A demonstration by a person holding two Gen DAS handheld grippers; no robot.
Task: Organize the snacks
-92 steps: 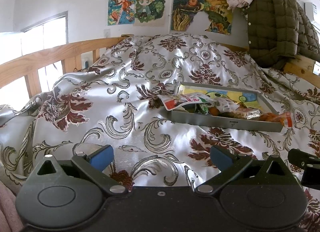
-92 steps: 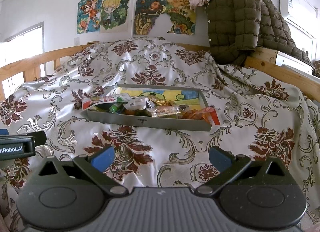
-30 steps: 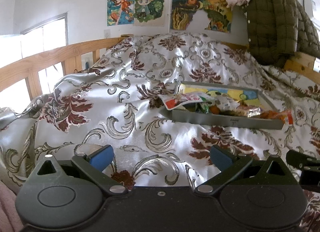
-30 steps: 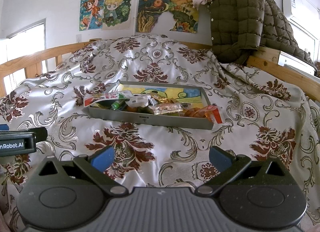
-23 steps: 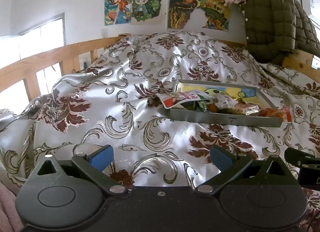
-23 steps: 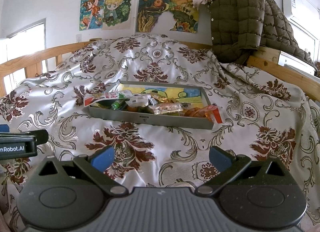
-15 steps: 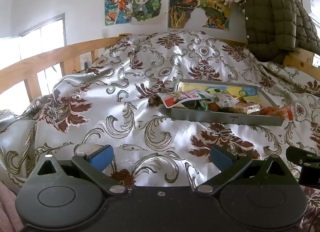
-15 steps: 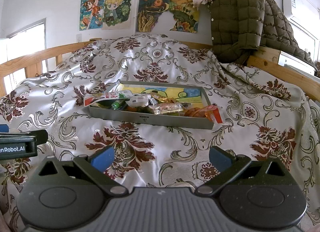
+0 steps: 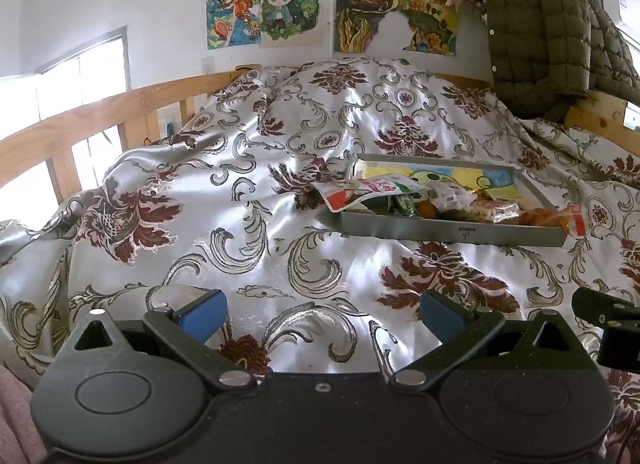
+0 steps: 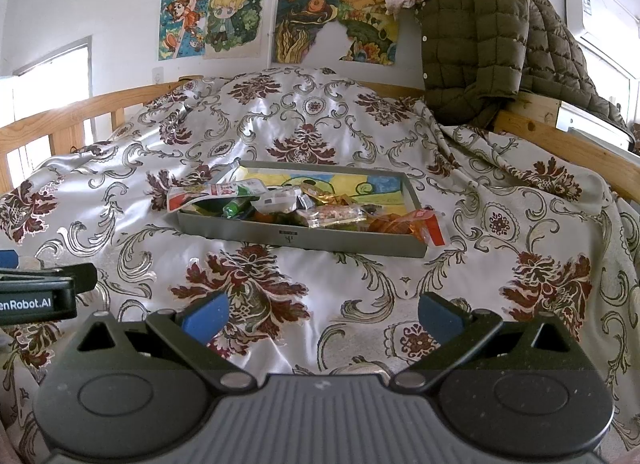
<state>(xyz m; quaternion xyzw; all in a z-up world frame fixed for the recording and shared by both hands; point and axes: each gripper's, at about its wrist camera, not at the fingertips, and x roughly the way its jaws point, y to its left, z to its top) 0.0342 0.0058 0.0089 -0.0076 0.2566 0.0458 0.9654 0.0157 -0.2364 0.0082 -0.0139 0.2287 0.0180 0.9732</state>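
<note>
**Well ahead of both sets of jaws: one tray, a jumble of packets**

Straight out beyond the right gripper (image 10: 323, 314), well apart from its wide-open jaws, sits the grey tray (image 10: 300, 239) on the bed's satin bedspread (image 10: 280, 124). The left gripper (image 9: 320, 314) is spread wide too, nothing between its blue pads (image 9: 202, 312), and from there the tray lies ahead and off to the right.

Now the count: one tray, and snacks piled along its near side. A red-and-white pouch (image 10: 208, 194) droops over the near-left corner. An orange packet with a red end (image 10: 416, 224) spills over the near-right corner. Between them sit a green wrapped piece (image 10: 236, 207), a whitish crinkly pack (image 10: 276, 200) and a clear bag of reddish bits (image 10: 336, 213). That is five I can pick out; more are tucked underneath, too tangled to number.

Handling, by my read: all light, soft film packets, slick and crinkly, contents likely crushable. The two overhanging ones look the easiest takes, pinched at a flat sealed edge that clears the rim. The tray looks stiff, and on that glossy, yielding cover it could slide if nudged.
</note>
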